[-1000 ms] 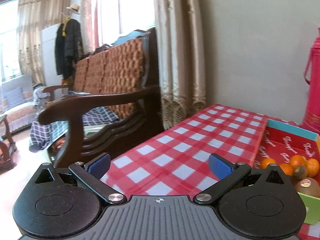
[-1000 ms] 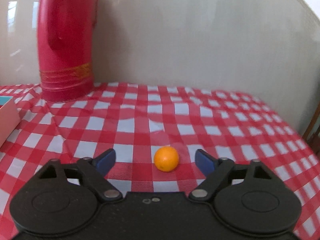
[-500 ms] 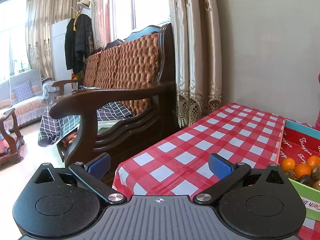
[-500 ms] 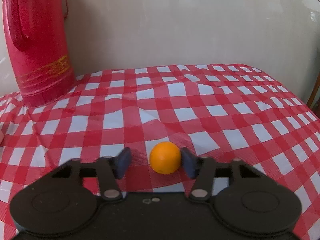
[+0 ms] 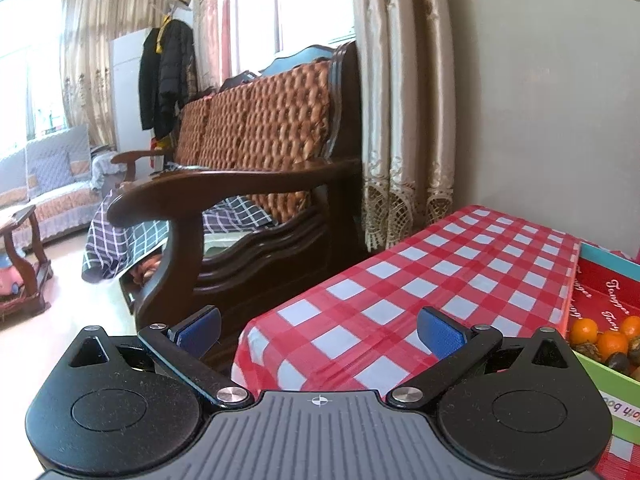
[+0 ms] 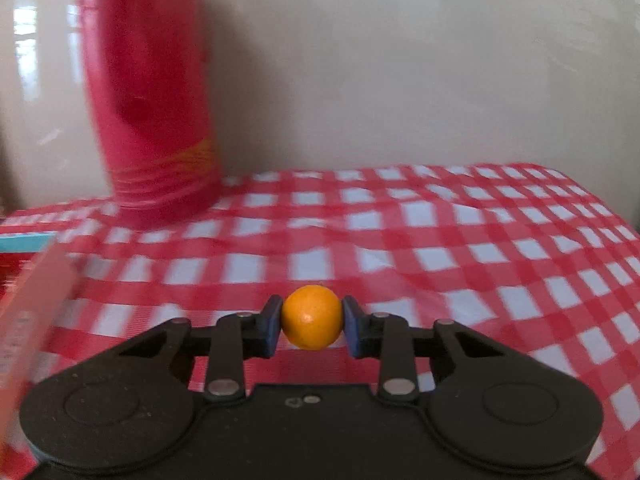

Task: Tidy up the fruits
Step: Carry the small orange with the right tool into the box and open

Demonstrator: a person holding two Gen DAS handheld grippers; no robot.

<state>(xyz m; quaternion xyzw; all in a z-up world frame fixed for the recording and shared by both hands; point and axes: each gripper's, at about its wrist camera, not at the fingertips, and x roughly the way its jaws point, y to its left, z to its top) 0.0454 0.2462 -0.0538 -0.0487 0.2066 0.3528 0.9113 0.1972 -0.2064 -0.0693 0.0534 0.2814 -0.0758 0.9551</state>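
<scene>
My right gripper (image 6: 312, 317) is shut on a small orange (image 6: 312, 317), its blue pads pressed on both sides, and holds it above the red-checked tablecloth (image 6: 440, 248). My left gripper (image 5: 319, 325) is open and empty, held over the table's left corner. At the right edge of the left wrist view, a box (image 5: 616, 372) with a green wall and red lining holds several small oranges (image 5: 610, 341) and dark brown fruits (image 5: 618, 361). The box's edge (image 6: 28, 304) shows blurred at the left of the right wrist view.
A tall red thermos (image 6: 150, 112) stands at the back left by the wall (image 6: 400, 60). A dark wooden sofa (image 5: 248, 184) stands just beyond the table's left edge (image 5: 256, 344), with curtains (image 5: 404, 100) behind it.
The right gripper has closed on the orange and lifted it, swinging left toward the box. The left gripper has drifted left and back, staying open.
</scene>
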